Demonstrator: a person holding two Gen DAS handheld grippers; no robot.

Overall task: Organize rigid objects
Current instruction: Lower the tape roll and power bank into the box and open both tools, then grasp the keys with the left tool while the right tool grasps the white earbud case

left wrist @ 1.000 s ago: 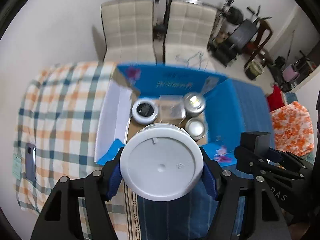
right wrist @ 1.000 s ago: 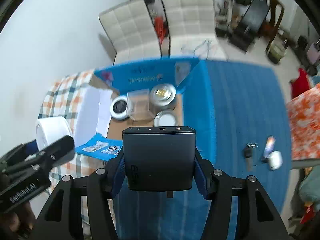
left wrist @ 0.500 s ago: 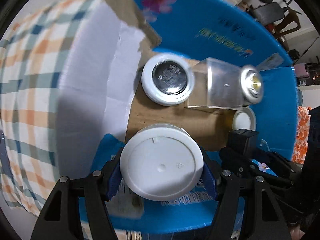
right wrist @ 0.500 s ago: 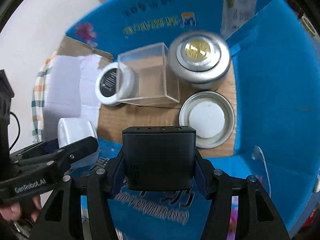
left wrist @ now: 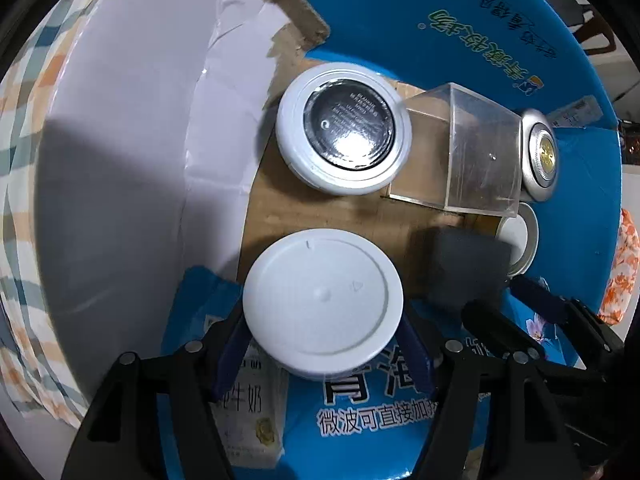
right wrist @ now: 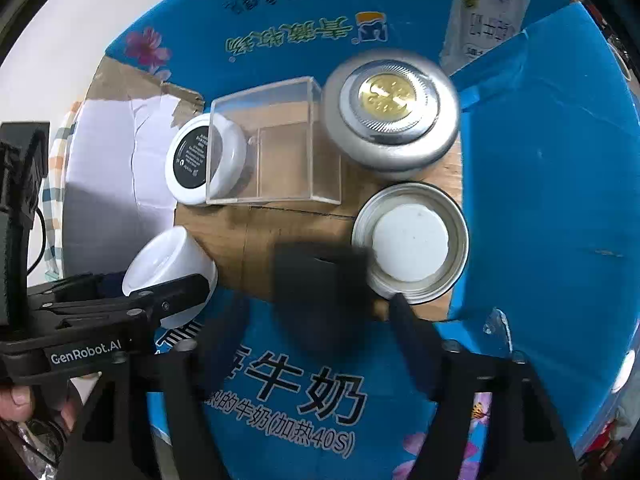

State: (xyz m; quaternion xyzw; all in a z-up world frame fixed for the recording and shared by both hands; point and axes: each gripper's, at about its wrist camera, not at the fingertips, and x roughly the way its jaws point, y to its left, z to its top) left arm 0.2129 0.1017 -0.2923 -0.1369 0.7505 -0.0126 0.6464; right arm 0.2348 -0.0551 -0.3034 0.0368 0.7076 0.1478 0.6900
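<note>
My left gripper (left wrist: 322, 344) is shut on a white round jar (left wrist: 322, 300) and holds it over the near left part of the blue cardboard box (left wrist: 472, 12). The jar also shows in the right wrist view (right wrist: 168, 268). My right gripper (right wrist: 316, 332) is open; the black rectangular box (right wrist: 322, 300) sits blurred between its spread fingers, inside the box near a silver lid (right wrist: 410, 242). The black box shows in the left wrist view (left wrist: 464, 266).
In the box stand a white jar with a black top (right wrist: 204, 160), a clear plastic cube (right wrist: 276, 156) and a silver tin with a gold centre (right wrist: 390, 112). The box flaps (right wrist: 304, 392) carry blue print. A plaid cloth (left wrist: 20, 128) lies to the left.
Both grippers have moved down into the box. The right gripper has opened and let go of the black box. The left still grips the white jar.
</note>
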